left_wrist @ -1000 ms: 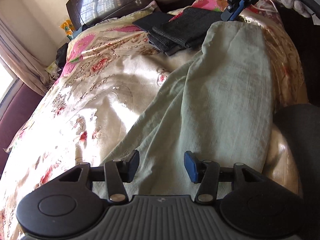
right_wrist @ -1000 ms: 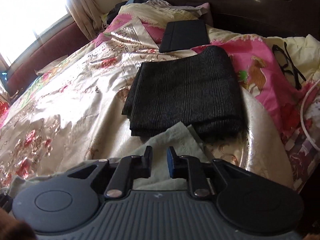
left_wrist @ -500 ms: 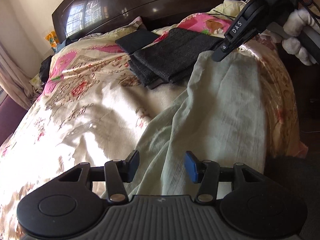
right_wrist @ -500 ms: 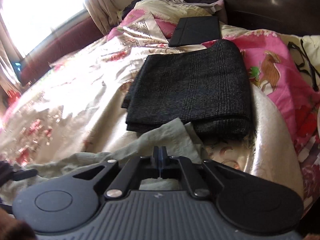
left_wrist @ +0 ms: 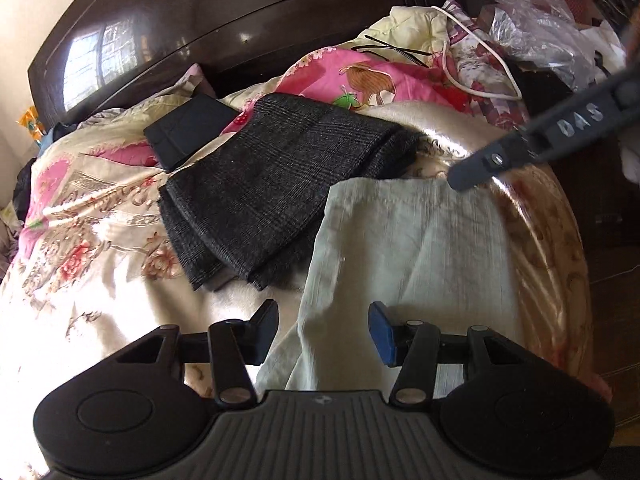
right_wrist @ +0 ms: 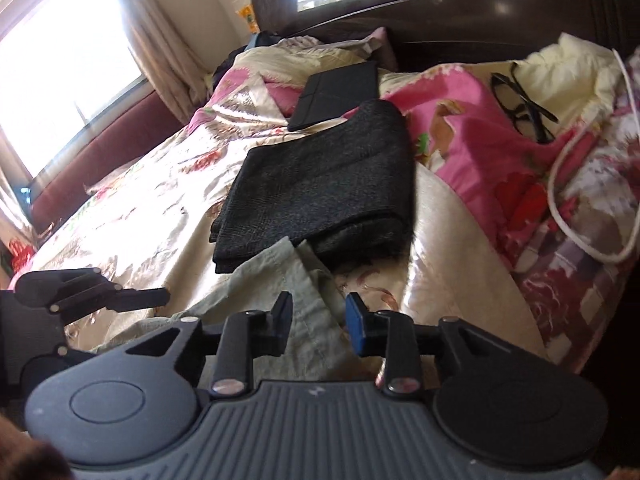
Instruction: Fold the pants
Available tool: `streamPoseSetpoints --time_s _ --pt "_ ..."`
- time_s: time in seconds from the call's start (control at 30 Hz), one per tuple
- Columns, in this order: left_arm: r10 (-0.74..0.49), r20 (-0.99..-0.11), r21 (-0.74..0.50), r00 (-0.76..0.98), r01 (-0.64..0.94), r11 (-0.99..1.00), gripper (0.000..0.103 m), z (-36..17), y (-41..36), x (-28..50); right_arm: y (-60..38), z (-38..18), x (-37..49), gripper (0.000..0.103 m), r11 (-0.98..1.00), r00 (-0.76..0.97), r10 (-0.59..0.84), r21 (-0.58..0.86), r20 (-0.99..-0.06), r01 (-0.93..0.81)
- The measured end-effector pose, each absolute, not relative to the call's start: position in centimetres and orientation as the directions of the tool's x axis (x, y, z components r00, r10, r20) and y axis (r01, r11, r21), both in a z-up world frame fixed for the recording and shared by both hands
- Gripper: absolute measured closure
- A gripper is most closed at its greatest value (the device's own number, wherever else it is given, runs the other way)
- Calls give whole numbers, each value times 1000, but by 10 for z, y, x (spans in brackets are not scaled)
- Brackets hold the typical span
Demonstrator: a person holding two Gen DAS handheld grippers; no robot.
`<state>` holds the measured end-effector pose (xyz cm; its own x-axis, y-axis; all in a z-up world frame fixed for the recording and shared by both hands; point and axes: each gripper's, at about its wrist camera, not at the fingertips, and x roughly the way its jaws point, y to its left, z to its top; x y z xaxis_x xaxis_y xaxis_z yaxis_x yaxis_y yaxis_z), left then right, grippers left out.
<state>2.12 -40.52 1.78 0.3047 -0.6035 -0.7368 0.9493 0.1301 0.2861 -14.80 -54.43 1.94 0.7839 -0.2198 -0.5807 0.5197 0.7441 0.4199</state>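
Two garments lie on the bed (left_wrist: 92, 240): pale green pants (left_wrist: 412, 248) of thin, slubby woven cloth, spread flat with soft creases along the bed's near right side, and a dark charcoal garment (left_wrist: 280, 184) of coarse, faintly checked weave, folded into a thick layered rectangle just beyond them. The green cloth's hemmed far edge touches the dark fold's near corner. Under both is a glossy satin bedspread, cream with pink and red flowers, shining hard in the window light. One flat black case (right_wrist: 340, 94) with creased panels rests further back, near the polished dark wooden headboard (right_wrist: 460, 12). One pair of black-framed glasses (right_wrist: 520, 108) sits on a pink cartoon-print quilt (right_wrist: 460, 132), and one white cable (right_wrist: 568, 216) loops over a mauve patterned cover.

Left claw (left_wrist: 324, 330): spread, its two pads apart above the green cloth, pinching nothing. Right claw (right_wrist: 318, 322): its jaws have just been opening and stand parted over a seam of the pants, with the cloth below the gap and not pressed by the pads. In the left view the right tool is motion-blurred and cut off by the frame edge; only one finger tip shows near the pants' far corner. The pants' near end is hidden behind the tools' ribbed grey bodies. Crumpled plastic at upper right is too cluttered to make out.
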Motion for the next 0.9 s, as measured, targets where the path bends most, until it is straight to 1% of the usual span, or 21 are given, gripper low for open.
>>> streamPoseSetpoints --time_s 0.03,0.13,0.2,0.23,0.27,0.3,0.37,0.47,0.57,0.6,0.67,0.77,0.83,0.9 --pt "-600 -745 271 291 954 126 39 16 -413 24 -543 16 -154 65 727 791 -207 450 -576 518" --pt "-569 -785 219 245 969 115 38 6 -435 31 -541 0 -164 64 657 816 -111 574 -567 488" --pt "-558 -791 207 249 968 138 39 1 -442 32 -541 -11 -164 65 595 837 -75 650 -541 473" --pt "-562 -787 202 253 967 153 40 3 -442 33 -542 -15 -165 76 573 845 -78 670 -529 472" --pt "-569 -779 196 262 965 175 45 5 -440 35 -542 -16 -166 96 557 848 -98 677 -521 481" --pt "-575 -772 193 270 962 193 53 8 -437 35 -542 -15 -168 101 543 852 -115 686 -511 485" --pt "-586 -757 189 288 956 226 58 14 -425 38 -539 -10 -177 101 508 889 -121 741 -442 438" --pt "-599 -741 144 304 943 300 58 23 -398 45 -518 7 -176 101 564 935 -89 756 -343 331" --pt "-576 -745 119 336 917 381 58 24 -370 53 -495 14 -158 101 606 954 -16 756 -298 246" --pt "-568 -749 108 341 908 404 58 23 -362 55 -484 17 -148 101 643 953 4 731 -301 228" --pt "-550 -757 95 352 892 441 58 21 -348 59 -466 22 -132 100 728 932 -7 638 -361 252" --pt "-536 -765 57 358 866 497 58 17 -328 66 -452 23 -110 100 733 946 68 659 -317 168" --pt "-522 -773 35 362 844 535 58 14 -317 72 -441 22 -87 100 763 940 77 626 -333 159" --pt "-517 -777 18 360 832 554 58 12 -311 76 -437 20 -68 97 774 925 129 619 -357 132"
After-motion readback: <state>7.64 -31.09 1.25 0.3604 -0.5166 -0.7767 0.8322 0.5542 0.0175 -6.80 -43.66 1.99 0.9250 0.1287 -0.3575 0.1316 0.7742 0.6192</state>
